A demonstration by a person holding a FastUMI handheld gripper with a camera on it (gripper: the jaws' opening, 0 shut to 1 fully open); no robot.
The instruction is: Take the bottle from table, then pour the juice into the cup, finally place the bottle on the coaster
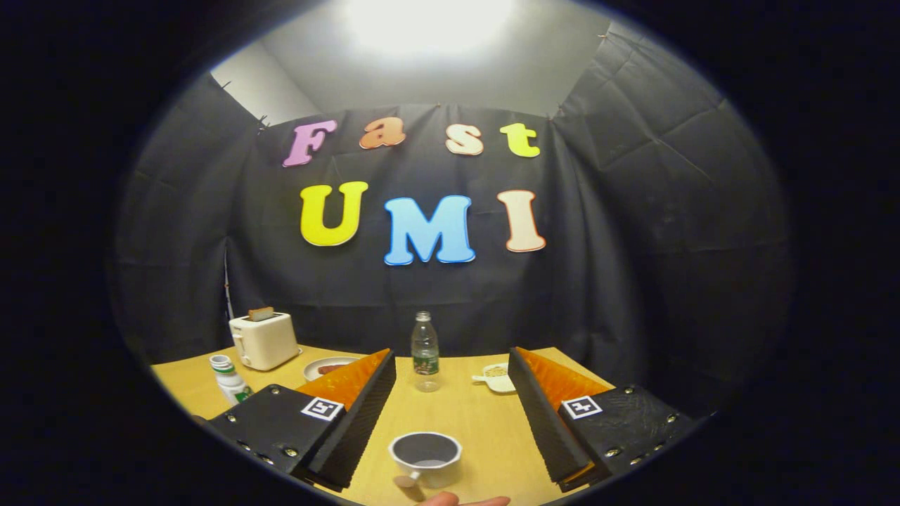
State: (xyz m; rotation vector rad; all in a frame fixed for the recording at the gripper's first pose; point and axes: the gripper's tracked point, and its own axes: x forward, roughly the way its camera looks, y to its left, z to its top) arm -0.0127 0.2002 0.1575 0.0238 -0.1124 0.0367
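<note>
Spreading wide, the claw [451,383] holds nothing above the yellow wooden worktop [478,422]. A white handled cup [425,458] sits between its fingers; the clear plastic bottle [425,351] stands beyond, with bare worktop between them.

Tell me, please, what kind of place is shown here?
Probably a small recording booth set up like a kitchen table: black cloth walls surround a wooden table holding a toaster, a clear bottle and a cup. The gripper is open, fingers apart on either side of the cup.
</note>
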